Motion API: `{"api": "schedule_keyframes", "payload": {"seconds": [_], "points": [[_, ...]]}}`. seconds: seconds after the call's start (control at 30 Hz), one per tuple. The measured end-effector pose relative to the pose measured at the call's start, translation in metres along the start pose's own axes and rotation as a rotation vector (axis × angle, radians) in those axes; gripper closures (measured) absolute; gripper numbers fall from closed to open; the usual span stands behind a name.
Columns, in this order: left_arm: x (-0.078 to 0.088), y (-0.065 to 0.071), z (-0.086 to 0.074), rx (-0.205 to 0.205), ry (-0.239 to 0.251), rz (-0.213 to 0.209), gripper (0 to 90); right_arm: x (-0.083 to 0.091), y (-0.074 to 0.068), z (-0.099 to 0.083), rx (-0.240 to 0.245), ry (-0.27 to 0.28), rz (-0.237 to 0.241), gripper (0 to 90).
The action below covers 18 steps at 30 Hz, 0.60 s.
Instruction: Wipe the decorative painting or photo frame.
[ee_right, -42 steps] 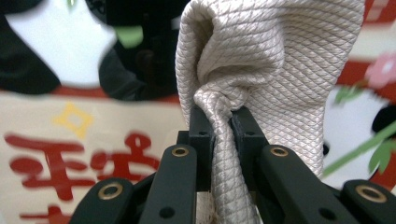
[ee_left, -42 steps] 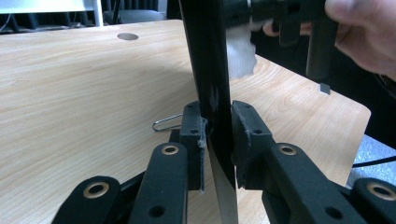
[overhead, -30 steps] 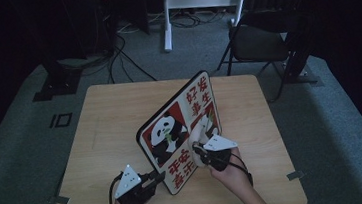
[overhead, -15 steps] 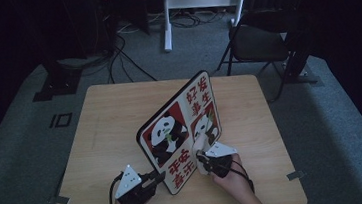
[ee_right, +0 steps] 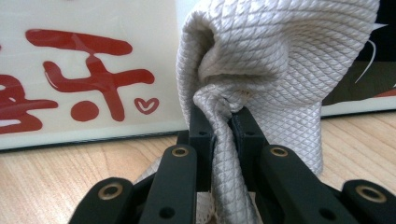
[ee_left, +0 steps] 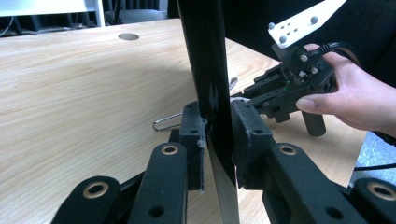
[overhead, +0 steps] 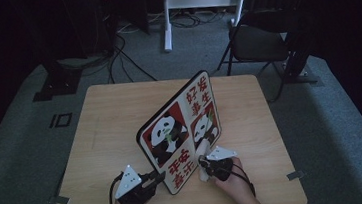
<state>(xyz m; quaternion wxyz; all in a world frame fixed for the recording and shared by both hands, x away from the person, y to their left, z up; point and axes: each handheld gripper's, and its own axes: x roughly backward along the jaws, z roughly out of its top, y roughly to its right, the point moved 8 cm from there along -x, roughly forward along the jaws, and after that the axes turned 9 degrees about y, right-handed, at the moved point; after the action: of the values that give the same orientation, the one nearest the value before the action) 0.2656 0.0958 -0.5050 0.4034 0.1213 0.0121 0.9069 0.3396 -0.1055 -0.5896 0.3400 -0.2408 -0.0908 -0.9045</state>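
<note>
A panda picture board with red characters stands on edge, tilted, on the wooden table. My left gripper is shut on the board's near lower corner; in the left gripper view its pads clamp the thin black edge of the board. My right gripper is shut on a bunched white quilted cloth, held against the board's face low down near the table. The cloth shows as a pale lump beside the red characters. The right gripper also appears beyond the board.
A metal clip lies on the table behind the board's edge. A round cable hole is farther off in the tabletop. A black folding chair and a white stand are past the table's far side.
My right gripper has come down the board's face with the cloth, toward the table. The left gripper and the board have stayed put.
</note>
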Motion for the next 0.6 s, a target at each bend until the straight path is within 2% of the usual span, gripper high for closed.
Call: {"api": "schedule_keyframes", "payload": {"seconds": [0.1, 0.23, 0.6], "points": [[0.0, 0.0, 0.0, 0.005, 0.001, -0.002, 76.5, 0.002, -0.002, 0.004, 0.001, 0.005, 0.005, 81.3], [0.0, 0.0, 0.0, 0.004, 0.003, -0.001, 76.5, 0.011, -0.005, 0.021, 0.005, 0.052, 0.015, 81.3], [0.0, 0.0, 0.0, 0.004, 0.002, -0.001, 76.5, 0.046, -0.011, 0.109, 0.04, 0.251, 0.031, 81.2]]}}
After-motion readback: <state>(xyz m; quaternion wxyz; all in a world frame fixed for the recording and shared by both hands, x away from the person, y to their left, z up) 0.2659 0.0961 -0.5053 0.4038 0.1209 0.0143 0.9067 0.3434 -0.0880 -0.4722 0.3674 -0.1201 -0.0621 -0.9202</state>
